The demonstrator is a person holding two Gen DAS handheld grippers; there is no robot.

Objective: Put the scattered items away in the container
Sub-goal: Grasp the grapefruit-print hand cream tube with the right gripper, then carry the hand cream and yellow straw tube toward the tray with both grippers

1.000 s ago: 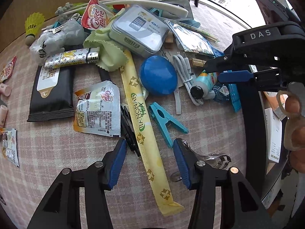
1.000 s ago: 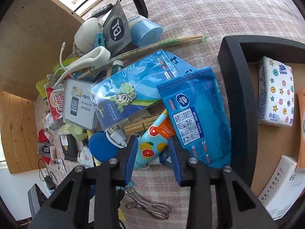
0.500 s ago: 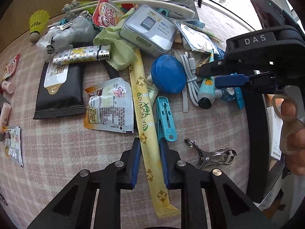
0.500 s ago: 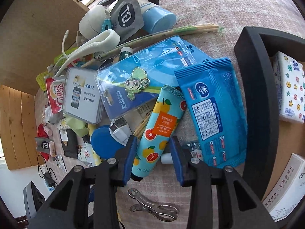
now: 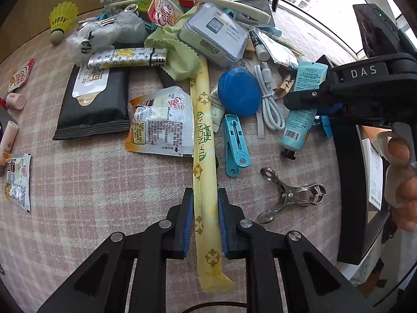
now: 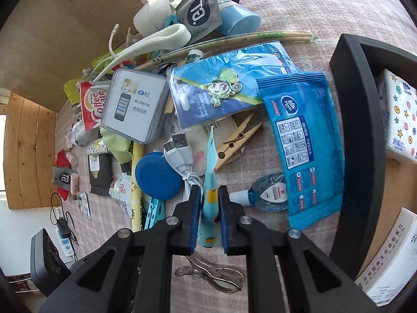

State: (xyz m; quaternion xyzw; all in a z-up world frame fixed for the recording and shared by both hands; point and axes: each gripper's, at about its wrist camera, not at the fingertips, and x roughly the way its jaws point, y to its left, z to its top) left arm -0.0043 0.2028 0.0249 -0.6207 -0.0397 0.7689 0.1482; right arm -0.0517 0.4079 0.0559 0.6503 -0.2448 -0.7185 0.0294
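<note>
Left gripper point(image 5: 206, 208) closing on tea stick point(image 5: 204, 156), container rim point(image 5: 346, 182) near

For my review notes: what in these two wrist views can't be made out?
- Left wrist view: black container, cut off by the picture's right edge and the right claw, so its contents stay mostly unseen.
- Right wrist view: light-blue fruit-print tube, its cap end hidden between the closing right claw's blue pads.
- Left wrist view: long yellow tea sachet, its far end covered by a green cloth.
</note>
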